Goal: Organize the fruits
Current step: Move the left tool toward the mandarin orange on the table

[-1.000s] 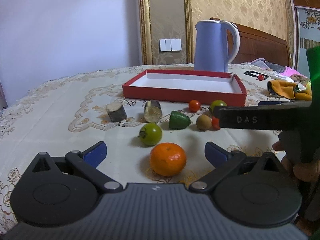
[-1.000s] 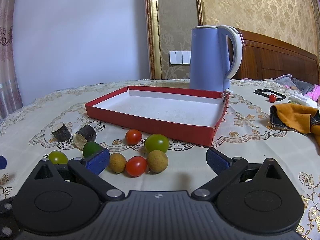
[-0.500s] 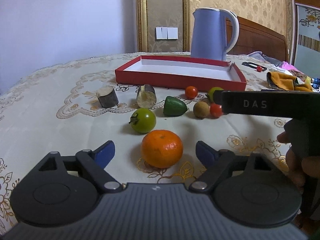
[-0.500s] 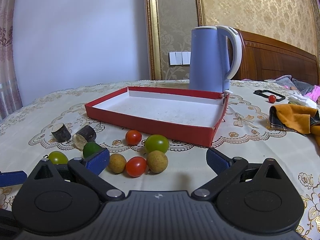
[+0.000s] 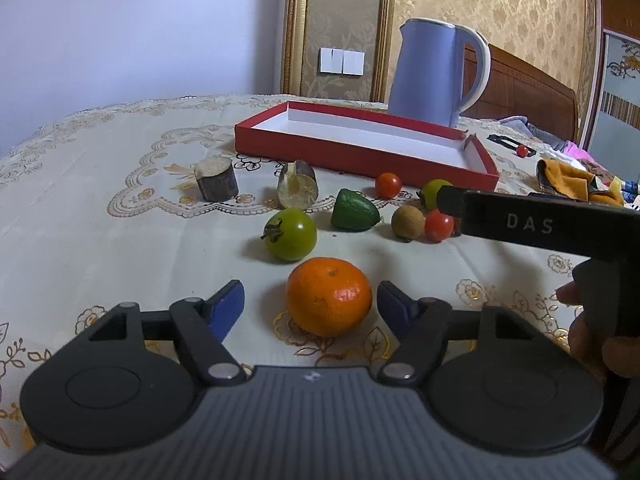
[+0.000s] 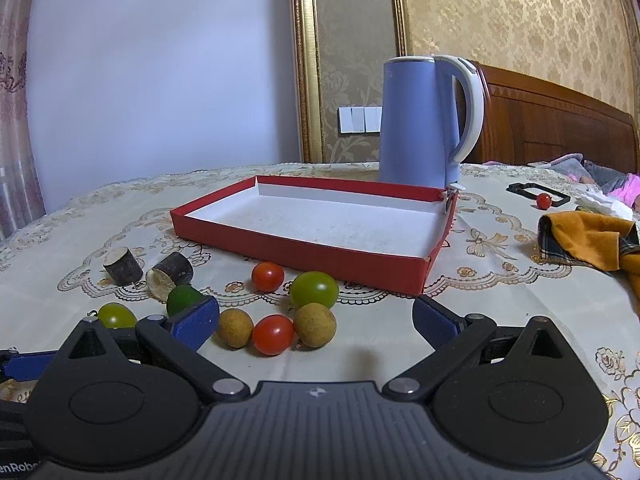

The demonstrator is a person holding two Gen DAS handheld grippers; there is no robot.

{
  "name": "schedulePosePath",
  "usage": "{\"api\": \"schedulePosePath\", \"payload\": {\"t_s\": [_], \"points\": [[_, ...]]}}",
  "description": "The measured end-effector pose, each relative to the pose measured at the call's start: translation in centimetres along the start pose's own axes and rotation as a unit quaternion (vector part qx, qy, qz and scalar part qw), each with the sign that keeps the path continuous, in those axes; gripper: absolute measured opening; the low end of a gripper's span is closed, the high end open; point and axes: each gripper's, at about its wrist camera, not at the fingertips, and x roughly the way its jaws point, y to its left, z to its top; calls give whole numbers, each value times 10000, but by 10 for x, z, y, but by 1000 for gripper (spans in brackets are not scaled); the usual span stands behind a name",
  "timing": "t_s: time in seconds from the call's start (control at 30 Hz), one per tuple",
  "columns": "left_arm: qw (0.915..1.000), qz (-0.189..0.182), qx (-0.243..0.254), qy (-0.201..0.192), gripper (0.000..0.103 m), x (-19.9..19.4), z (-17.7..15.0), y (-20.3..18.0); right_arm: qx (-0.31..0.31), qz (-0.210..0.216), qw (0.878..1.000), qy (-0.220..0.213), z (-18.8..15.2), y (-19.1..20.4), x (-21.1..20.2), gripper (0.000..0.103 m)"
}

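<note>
The left claw [image 5: 310, 306] is spread wide around the tangerine [image 5: 329, 296] on the counter [image 5: 100, 208], nothing yet gripped; the right claw [image 6: 316, 322] is released too. If closed off-centre, the round fruit could be rolled away, short of the red tray [image 5: 360, 152].

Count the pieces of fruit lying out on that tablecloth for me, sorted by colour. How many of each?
orange mandarin: 1
red tomatoes: 3
green fruits: 3
brown round fruits: 2
dark cut stalk pieces: 2
Total: 11
</note>
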Motion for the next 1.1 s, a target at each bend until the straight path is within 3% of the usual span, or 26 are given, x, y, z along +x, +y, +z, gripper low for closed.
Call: {"api": "schedulePosePath", "payload": {"t_s": [0.3,0.37,0.43,0.6,1.1], "points": [[9999,76,86,25,71,1,0,-4,1,37,10000,0,1,0,0,103],[9998,136,109,-23,76,0,0,-4,7,44,10000,6,1,0,0,103],[9996,224,144,-115,92,-1,0,-4,0,48,10000,10,1,0,0,103],[9986,405,191,-270,103,-3,2,-5,-7,59,10000,23,1,0,1,103],[9981,548,178,-234,103,0,0,-2,-29,93,9999,34,1,-1,0,103]]}}
